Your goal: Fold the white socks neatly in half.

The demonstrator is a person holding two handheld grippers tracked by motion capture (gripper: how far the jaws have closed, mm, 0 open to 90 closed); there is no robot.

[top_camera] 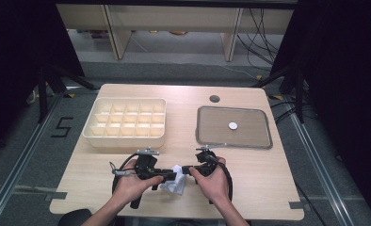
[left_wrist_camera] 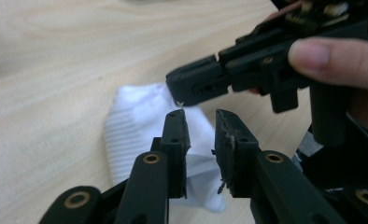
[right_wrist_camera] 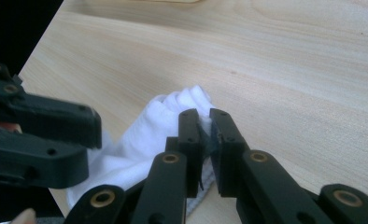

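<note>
A white cloth, like a small sock (top_camera: 173,182), lies crumpled on the wooden table near its front edge, between my two hands. My right gripper (right_wrist_camera: 204,114) has its jaws nearly together and pinches a fold of the cloth (right_wrist_camera: 154,130) at its edge. My left gripper (left_wrist_camera: 201,116) sits just over the cloth (left_wrist_camera: 135,121) with a clear gap between its jaws and nothing pressed by the pads. The two grippers face each other closely: the left gripper (top_camera: 170,178) comes in from the left, the right gripper (top_camera: 187,168) from the right.
A cream tray (top_camera: 122,140) with several empty compartments stands at the back left. At the back right, a grey flat tray (top_camera: 267,134) holds one white disc (top_camera: 233,125). A round hole (top_camera: 214,99) is in the tabletop behind it.
</note>
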